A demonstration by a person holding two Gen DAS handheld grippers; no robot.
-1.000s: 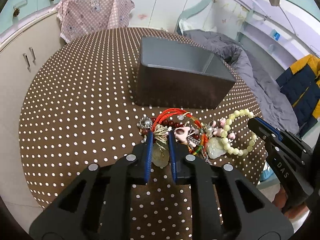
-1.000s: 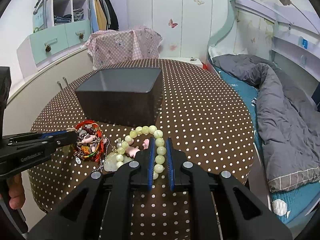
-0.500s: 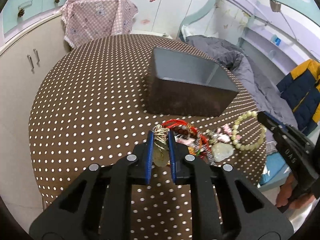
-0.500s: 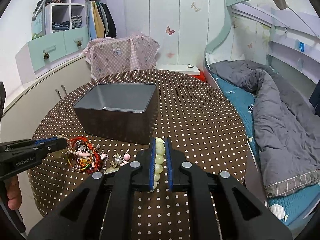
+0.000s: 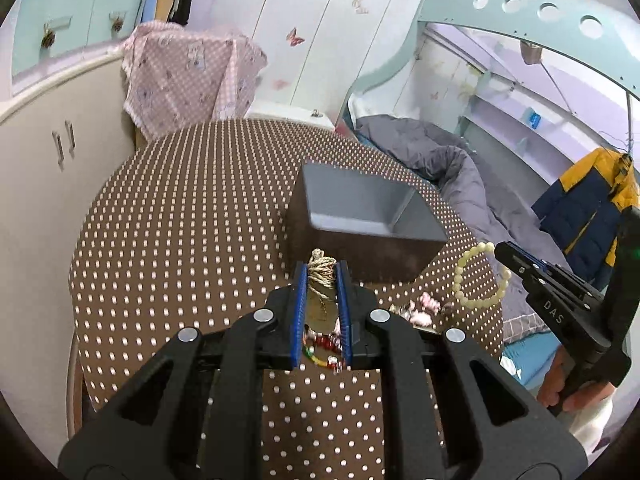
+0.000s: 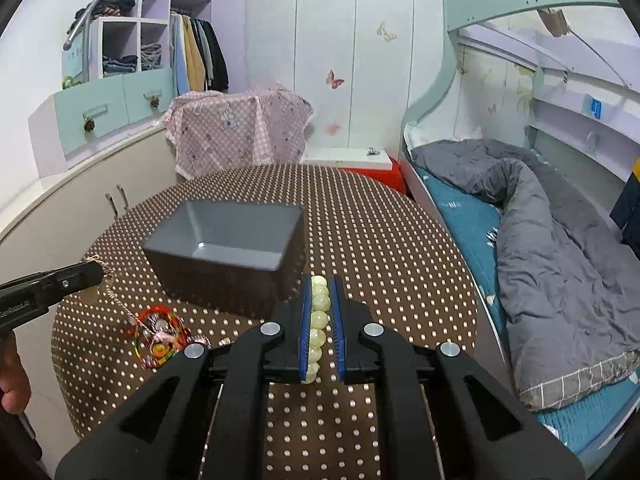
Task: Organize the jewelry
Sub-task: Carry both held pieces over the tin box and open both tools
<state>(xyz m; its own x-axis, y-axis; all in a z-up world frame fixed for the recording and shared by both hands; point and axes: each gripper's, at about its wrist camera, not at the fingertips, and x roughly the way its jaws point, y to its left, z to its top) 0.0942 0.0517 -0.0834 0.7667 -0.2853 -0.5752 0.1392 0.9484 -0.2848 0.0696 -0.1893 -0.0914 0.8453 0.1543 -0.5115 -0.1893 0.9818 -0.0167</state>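
Gripped the green bead bracelet [image 6: 319, 320] in the right claw [image 6: 320, 290], shut tight on it, with the row of beads running straight along the fingers. Let the rest of the loop hang off the tip, up off the worktop [image 6: 380, 248]. Gripped a knot of twine [image 5: 320, 274] in the left claw [image 5: 322, 266], shut on it too, with a red bunch of bracelets [image 6: 158, 336] dangling from the string below. Could not tell whether that bunch touched the dotted cloth. Left a few small pink bits [image 5: 424, 306] lying on the worktop between the two claws.

Found the grey box [image 6: 224, 276] just ahead of both claws, open at the top, with nothing seen inside. Showed its long side to the right claw, with the beads lined up near the right end of the near wall. Put the left claw by the box's left corner, about as near as the right one. Probably called for a short push forward and over the near rim, then a letting go.

Needed care at that rim, since a low hanging bunch could catch on it. Had plenty of bare worktop to the left of the box and behind it. Had less room on the right, with the worktop's round edge close by and the bed [image 6: 560, 260] beyond. Stood a pale cupboard [image 6: 80, 208] on the far left.
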